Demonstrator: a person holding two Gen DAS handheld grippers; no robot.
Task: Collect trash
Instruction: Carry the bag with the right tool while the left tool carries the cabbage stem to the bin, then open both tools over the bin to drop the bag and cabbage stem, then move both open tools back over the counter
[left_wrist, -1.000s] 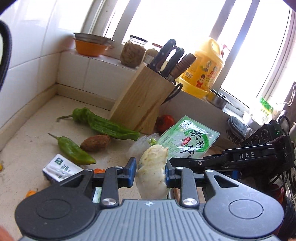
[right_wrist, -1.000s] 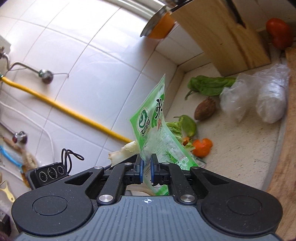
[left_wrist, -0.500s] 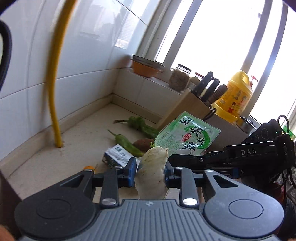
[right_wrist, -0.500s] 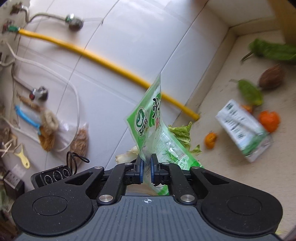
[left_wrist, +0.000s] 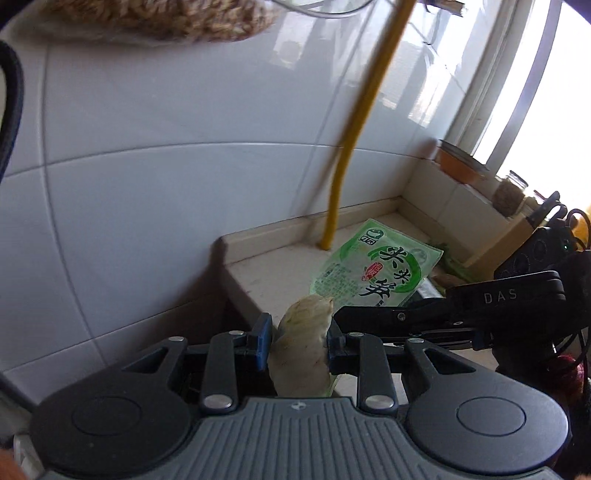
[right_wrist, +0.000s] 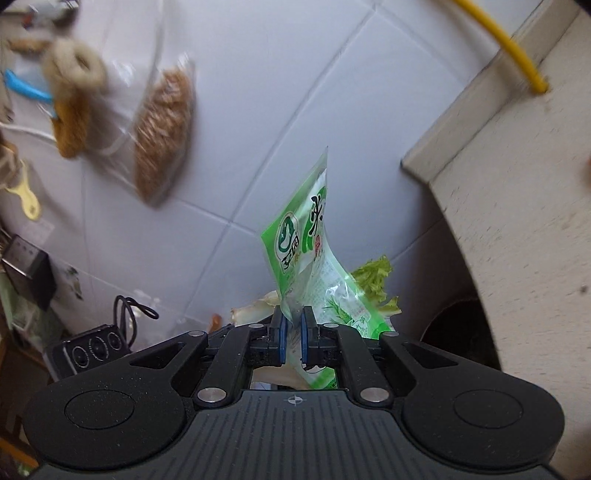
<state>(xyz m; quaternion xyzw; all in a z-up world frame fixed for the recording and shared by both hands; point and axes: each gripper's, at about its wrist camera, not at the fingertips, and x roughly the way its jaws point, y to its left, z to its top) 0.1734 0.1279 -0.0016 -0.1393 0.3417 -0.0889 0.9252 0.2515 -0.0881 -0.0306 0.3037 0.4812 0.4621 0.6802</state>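
Left hand-held gripper (left_wrist: 298, 341) clamps a pale cabbage stump (left_wrist: 301, 354). Right hand-held gripper (right_wrist: 292, 334) pinches a green snack wrapper (right_wrist: 306, 258) upright. Both hang beside the worktop (right_wrist: 517, 206) edge, near the tiled wall.

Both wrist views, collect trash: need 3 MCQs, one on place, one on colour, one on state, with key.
1. Where does the yellow hose end?
A. on the counter by the wall
B. in a sink
C. in a jar

2. What colour is the wrapper in the right gripper?
A. red
B. green and white
C. blue

3. What state is the left gripper in?
A. open, holding nothing
B. shut on the cabbage stub
C. shut on a knife

Key: 1 A, its lower end meets the counter; 2 B, green print on white; 3 B, the pale stub sits between its fingers.
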